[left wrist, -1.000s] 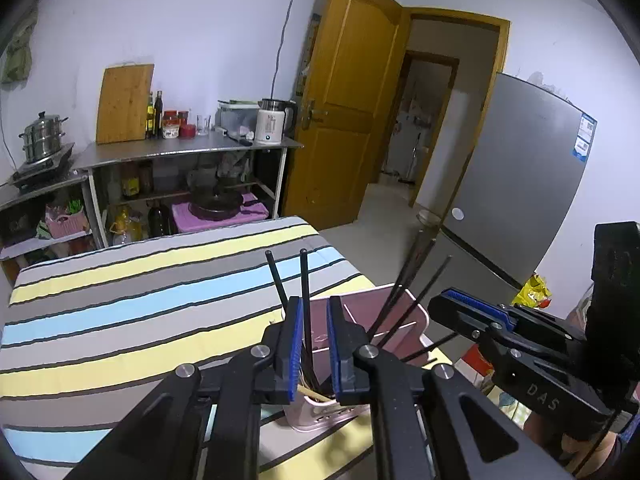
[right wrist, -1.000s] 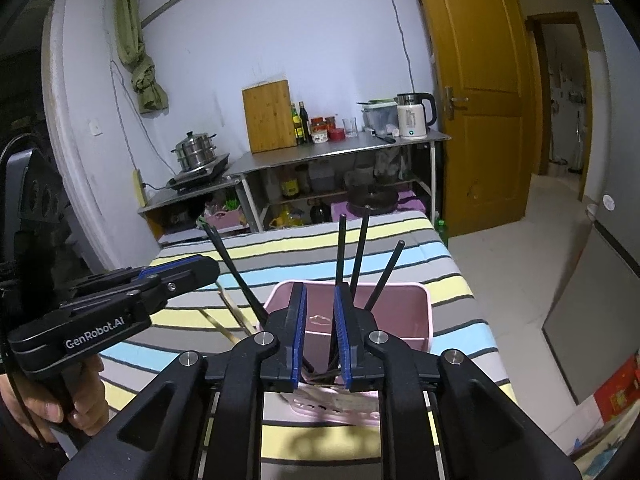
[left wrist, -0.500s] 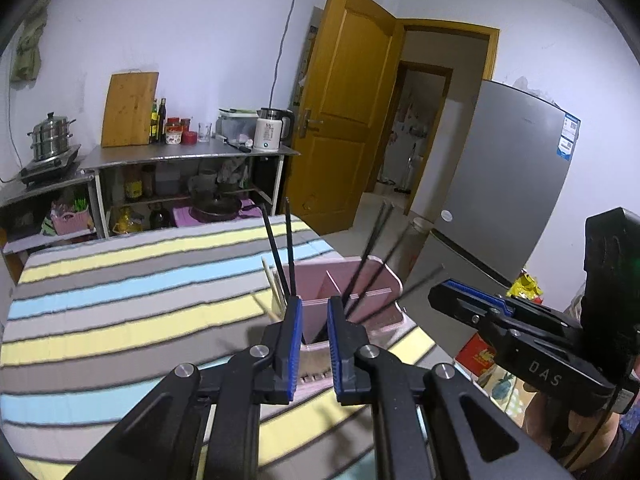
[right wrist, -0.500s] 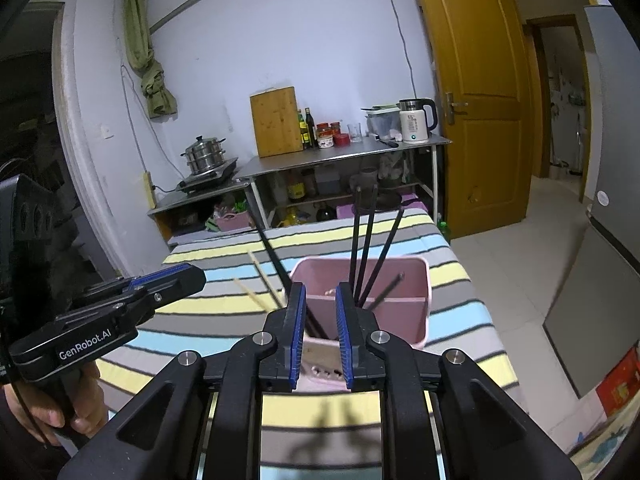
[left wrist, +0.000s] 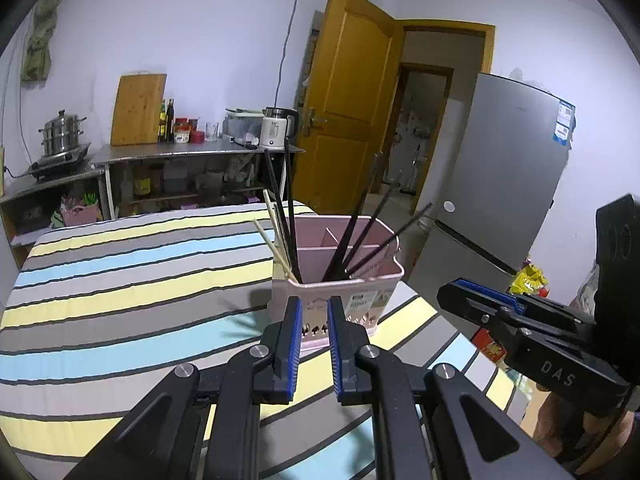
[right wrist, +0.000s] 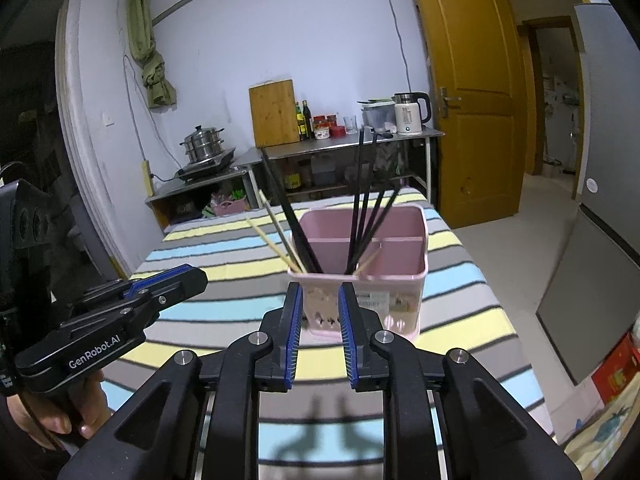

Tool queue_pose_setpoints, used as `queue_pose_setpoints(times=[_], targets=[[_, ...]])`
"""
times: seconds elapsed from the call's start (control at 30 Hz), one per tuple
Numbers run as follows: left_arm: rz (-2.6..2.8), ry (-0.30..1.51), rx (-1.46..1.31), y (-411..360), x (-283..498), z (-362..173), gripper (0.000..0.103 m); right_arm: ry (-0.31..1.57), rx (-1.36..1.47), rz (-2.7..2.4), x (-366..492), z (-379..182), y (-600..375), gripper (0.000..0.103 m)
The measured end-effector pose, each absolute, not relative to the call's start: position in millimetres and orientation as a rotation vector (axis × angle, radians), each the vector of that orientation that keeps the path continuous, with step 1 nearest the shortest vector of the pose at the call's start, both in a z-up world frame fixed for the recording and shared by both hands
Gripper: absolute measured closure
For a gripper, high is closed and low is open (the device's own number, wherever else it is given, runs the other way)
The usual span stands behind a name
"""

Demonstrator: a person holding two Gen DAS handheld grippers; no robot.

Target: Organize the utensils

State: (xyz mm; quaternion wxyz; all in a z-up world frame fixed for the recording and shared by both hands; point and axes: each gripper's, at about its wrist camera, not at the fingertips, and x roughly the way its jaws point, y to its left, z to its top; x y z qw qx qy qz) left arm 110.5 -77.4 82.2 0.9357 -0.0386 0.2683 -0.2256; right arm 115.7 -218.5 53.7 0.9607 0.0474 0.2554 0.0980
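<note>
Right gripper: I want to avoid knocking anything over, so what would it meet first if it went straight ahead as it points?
Most likely the near wall of the pink holder, seen between the right gripper's parted, empty fingers. The chopsticks stand higher inside. How far off it is I cannot tell.

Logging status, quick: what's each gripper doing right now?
Left gripper: nearly closed, holding nothing.
Right gripper: open, jaws have just been opening, nothing between them.

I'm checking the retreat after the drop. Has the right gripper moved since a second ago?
Yes. The right gripper has backed away from the pink utensil holder, its jaws opening, empty.
</note>
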Motion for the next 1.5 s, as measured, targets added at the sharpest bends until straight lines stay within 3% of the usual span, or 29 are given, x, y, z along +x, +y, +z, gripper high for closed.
queue_pose_setpoints(times=[1.5], targets=[[-0.446,0.527,-0.029,-82,86,64,0.091,0.542,0.087,0.199,90,34,-215,0.083]])
